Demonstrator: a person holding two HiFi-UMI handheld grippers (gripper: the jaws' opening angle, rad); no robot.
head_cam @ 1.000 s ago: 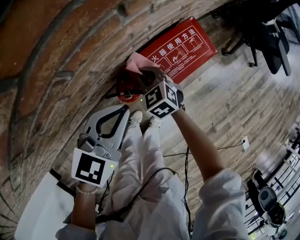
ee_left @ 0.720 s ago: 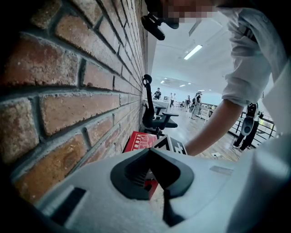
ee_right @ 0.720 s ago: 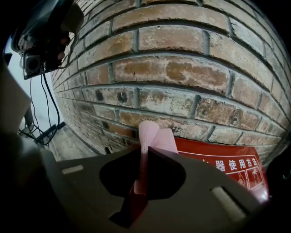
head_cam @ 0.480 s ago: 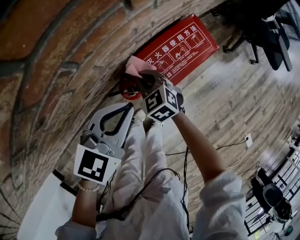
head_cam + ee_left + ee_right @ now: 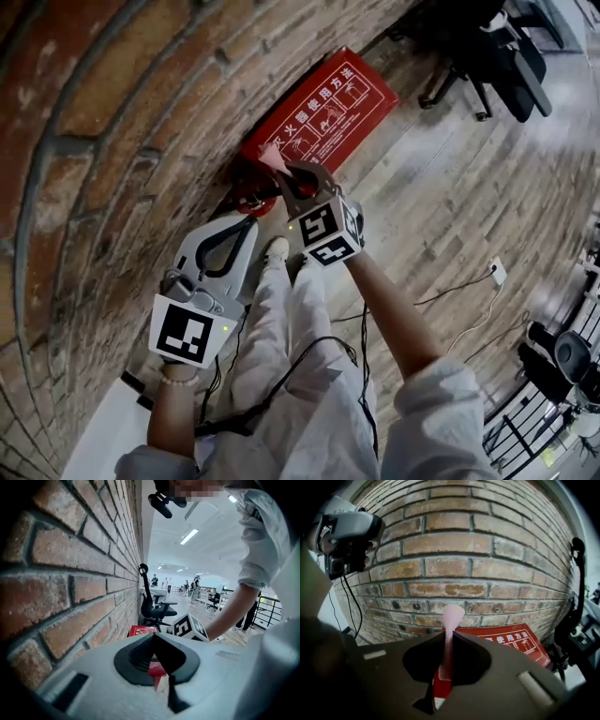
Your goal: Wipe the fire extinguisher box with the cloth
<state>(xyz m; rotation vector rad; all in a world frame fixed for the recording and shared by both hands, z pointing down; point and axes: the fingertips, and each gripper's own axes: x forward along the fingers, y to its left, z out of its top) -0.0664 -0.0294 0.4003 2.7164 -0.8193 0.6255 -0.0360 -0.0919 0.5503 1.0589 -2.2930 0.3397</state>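
Pink thin cloth (image 5: pixel 451 620) is clamped between the closed jaws of the dark right gripper (image 5: pixel 449 638), and its top edge is flared above the tips. At 1 o'clock in the head view, the flat red fire extinguisher box (image 5: pixel 328 108) with white print is seen against the red brick wall (image 5: pixel 112 141). At 8 o'clock from the right gripper, the grey left gripper (image 5: pixel 246 223) is held with its jaws together and nothing between them.

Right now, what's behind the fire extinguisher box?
The brick wall stands right behind the fire extinguisher box. The right gripper and its pink cloth cover part of the box.
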